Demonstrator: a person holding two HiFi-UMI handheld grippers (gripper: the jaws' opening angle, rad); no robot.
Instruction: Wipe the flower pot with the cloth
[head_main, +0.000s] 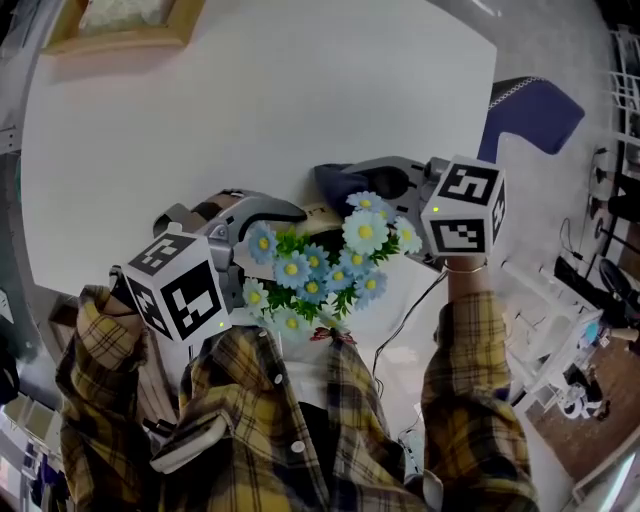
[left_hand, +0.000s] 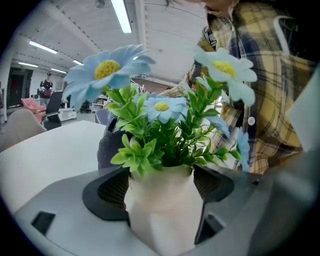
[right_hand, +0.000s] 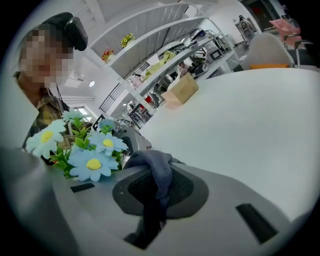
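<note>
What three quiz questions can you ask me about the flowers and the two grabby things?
1. Pick one: what is the left gripper holding between its jaws?
A. a white flower pot
B. a red cup
C. a book
2. True or false: the right gripper has its jaws shut on a dark cloth.
3. Fill the gap: the flowers have ___ petals with yellow middles.

Key: 1 A. 2 True. 3 Blue.
</note>
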